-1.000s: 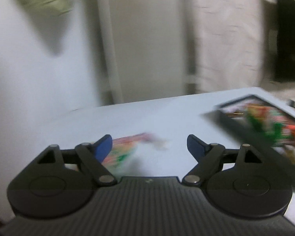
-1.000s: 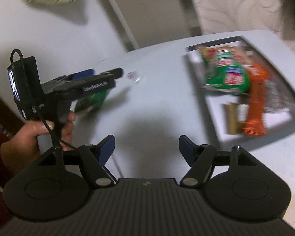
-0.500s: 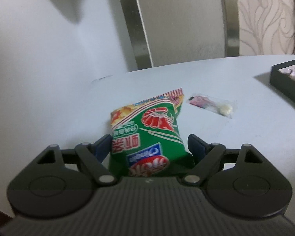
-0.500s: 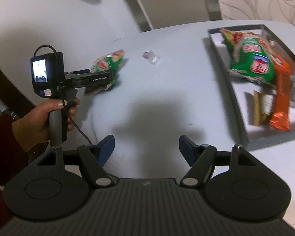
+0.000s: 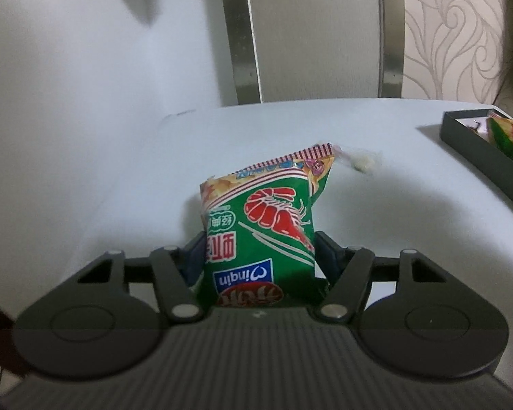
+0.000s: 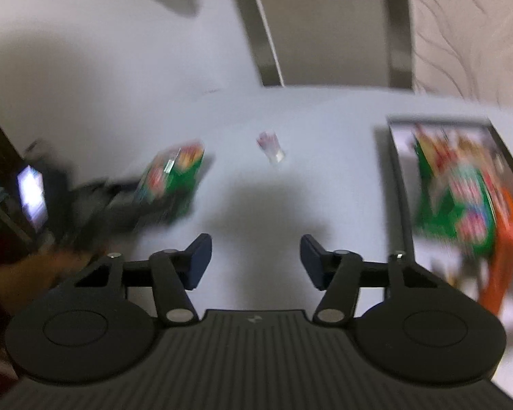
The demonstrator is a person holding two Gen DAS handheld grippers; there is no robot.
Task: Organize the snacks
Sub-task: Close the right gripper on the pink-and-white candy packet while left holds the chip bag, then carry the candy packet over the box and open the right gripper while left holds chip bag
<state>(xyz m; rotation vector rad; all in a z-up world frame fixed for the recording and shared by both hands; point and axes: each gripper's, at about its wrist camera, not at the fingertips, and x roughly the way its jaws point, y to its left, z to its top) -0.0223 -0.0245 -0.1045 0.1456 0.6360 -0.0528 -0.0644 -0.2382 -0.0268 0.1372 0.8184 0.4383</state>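
Green shrimp-print snack bag [image 5: 263, 229] stands pinched in closing left hand-held gripper [image 5: 258, 256]; right [image 6: 255, 261] closing, empty.

The green crinkly shrimp-cracker bag [image 5: 260, 235] sits between my left claw [image 5: 258, 256] jaws, which are closing, on the pale tabletop [image 5: 376, 205]. Behind it lies a small clear-wrapped candy [image 5: 360, 161]; far right, the dark shallow tray [image 5: 472, 138] holds more packets.

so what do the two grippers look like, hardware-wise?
Both match: left gripper and right gripper have a black ribbed body, two round black discs, black linkage arms with silver pivot pins, and dark blue finger pads. A small lit screen sits on the left handle.
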